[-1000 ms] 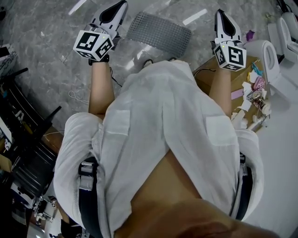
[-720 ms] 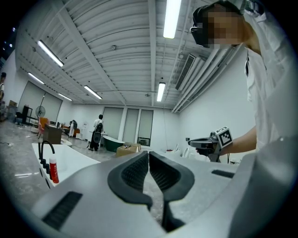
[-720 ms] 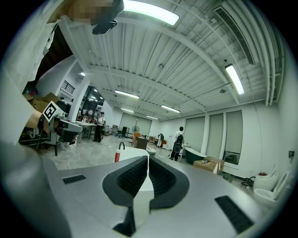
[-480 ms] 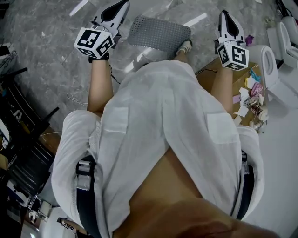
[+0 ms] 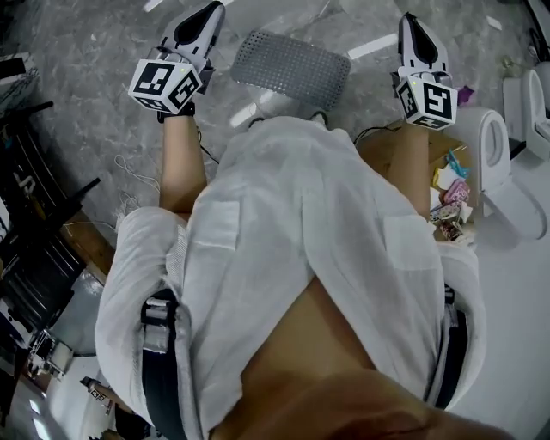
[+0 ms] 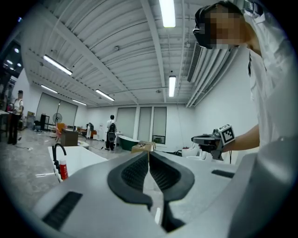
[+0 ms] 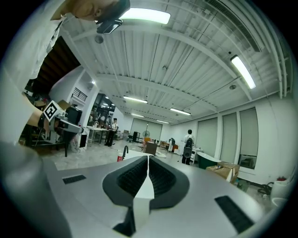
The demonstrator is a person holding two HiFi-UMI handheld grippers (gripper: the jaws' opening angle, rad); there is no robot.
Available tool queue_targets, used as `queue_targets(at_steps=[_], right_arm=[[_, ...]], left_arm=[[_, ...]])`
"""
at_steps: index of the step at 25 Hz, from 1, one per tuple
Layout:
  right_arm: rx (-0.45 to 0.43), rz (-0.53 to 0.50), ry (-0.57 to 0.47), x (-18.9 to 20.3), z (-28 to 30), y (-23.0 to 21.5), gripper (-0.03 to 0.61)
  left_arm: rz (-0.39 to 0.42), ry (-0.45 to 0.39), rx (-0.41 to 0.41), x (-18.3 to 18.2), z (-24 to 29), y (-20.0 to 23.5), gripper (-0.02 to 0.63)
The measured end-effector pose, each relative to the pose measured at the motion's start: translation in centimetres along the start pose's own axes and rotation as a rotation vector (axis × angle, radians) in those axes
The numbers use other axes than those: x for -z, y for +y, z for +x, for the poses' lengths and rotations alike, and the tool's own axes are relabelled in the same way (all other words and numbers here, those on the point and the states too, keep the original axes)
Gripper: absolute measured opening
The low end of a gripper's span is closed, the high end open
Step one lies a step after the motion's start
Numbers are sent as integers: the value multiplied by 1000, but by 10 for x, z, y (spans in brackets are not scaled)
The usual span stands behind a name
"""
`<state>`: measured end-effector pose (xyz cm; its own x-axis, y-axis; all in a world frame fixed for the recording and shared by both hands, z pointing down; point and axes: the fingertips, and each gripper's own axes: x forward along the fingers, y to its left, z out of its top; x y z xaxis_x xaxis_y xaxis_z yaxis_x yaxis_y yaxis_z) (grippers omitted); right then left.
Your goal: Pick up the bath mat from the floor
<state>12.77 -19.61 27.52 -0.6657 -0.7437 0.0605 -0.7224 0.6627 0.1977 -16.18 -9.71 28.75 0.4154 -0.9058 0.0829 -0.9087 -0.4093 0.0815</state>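
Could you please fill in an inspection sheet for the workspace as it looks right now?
Surface: grey marbled floor.
Job's things: mat lies flat on the floor ahead of the person, untouched.
Clutter: box with small items at the right, toilet beside it.
Grippers: left claw shut, empty; right claw shut, empty; both held above the floor, either side of the mat.
Cables: thin cable on the floor at the left.
Surroundings: black rack at the left; large hall with ceiling lights; people far off.
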Motion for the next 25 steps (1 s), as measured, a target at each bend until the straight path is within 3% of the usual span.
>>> queue_targets(at_steps=[5,10,20,25], right_arm=[[-42,-3,15,17,-5,-43,31],[-29,42,40,37,-4,-64,29],[20,82,37,37,39,-78,31],[-11,61,46,38,56,-72,29]], left_arm=[[-4,-5,-39,-6,38,-18,17],[-5,10,-19,-1,63,-34,16],[-16,-14,-29,0,76,13,17],[-28,0,-51,6,73,26,17]])
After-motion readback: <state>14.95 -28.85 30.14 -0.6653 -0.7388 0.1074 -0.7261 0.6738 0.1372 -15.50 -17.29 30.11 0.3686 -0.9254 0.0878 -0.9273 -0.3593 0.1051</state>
